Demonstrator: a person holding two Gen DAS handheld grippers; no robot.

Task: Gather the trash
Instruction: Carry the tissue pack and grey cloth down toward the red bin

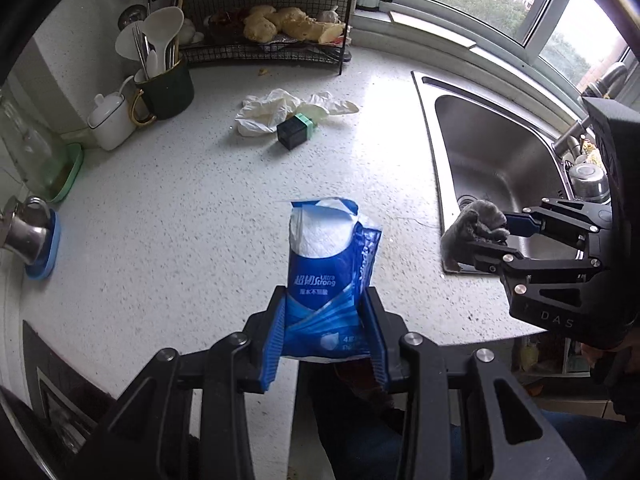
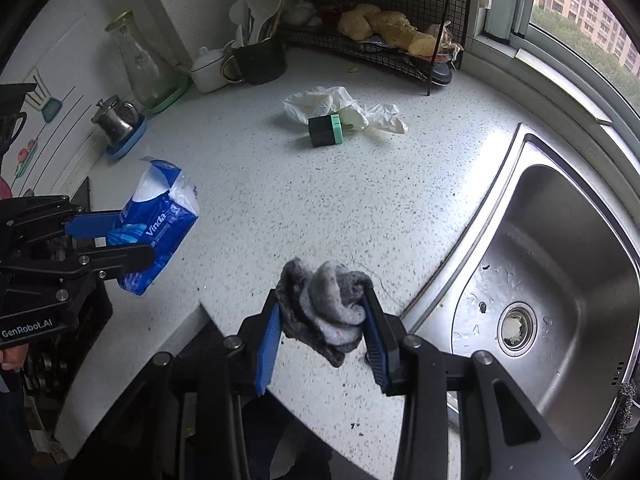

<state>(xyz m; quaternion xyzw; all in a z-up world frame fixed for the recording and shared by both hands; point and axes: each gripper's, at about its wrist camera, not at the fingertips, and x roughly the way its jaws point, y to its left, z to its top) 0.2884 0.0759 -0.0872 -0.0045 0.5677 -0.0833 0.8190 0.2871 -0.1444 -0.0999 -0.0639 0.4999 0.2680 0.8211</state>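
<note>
My left gripper point(image 1: 326, 320) is shut on a blue tissue packet point(image 1: 332, 264) with white tissue showing at its torn top, held above the counter's front edge; it also shows in the right wrist view point(image 2: 158, 224). My right gripper point(image 2: 324, 320) is shut on a crumpled grey rag point(image 2: 326, 304), held over the counter edge beside the sink; the rag also shows in the left wrist view point(image 1: 474, 230). Crumpled white gloves or plastic point(image 1: 280, 110) and a small black and green box point(image 1: 298, 130) lie on the counter farther back point(image 2: 326, 130).
A steel sink point(image 2: 560, 264) is at the right. At the back stand a black wire rack point(image 1: 264, 40) with ginger, a dark utensil mug point(image 1: 166, 88), a white pot point(image 1: 110, 120), a glass carafe point(image 2: 138, 64) and a small steel pot point(image 2: 116, 118).
</note>
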